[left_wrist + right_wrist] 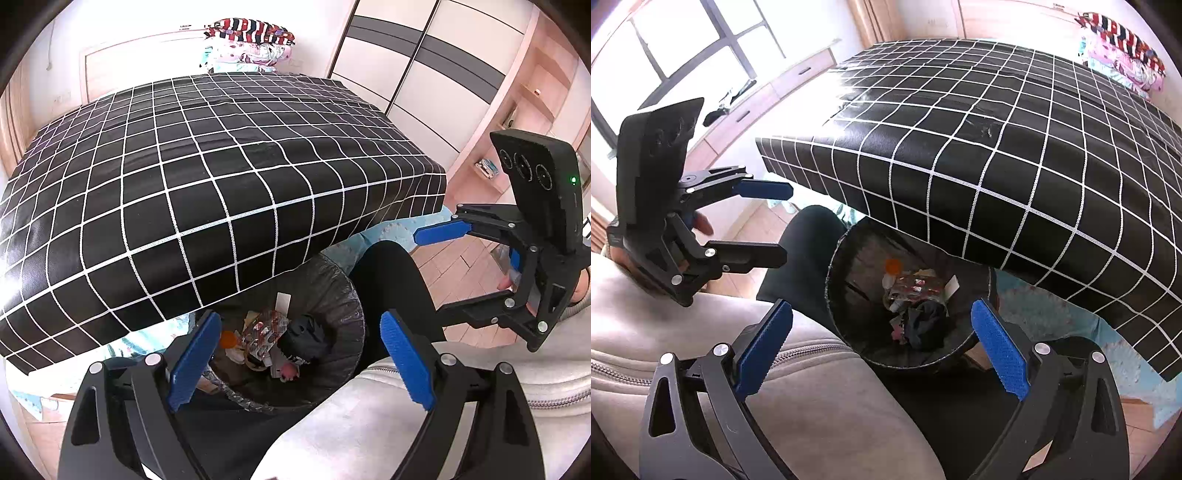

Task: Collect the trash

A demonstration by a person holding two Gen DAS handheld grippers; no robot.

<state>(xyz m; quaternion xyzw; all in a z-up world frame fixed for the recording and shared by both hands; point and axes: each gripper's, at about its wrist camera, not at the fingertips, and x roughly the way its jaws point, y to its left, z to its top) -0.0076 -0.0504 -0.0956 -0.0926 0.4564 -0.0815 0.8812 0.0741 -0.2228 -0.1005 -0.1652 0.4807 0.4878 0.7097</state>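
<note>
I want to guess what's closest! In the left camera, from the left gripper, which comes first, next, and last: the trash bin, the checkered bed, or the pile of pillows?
1. Trash bin, right below the open left gripper.
2. Checkered bed, just behind the bin.
3. Pillows, stacked at the bed's far end, by the wall.

Both of my views were bright daylight scenes. In the right wrist view, light entered through the window, which was overexposed to near white. Glare washed out the far corner of the checked bedspread and produced a white sheen along its left edge in the left wrist view. The trash bin interior sat in shadow under the overhanging spread, so its contents were dim but legible. Focus was sharp at centre in both views. Fisheye distortion bowed the grid lines and the wardrobe edges, and a dark vignette ringed each frame. My blue pads appeared sharp.
</note>
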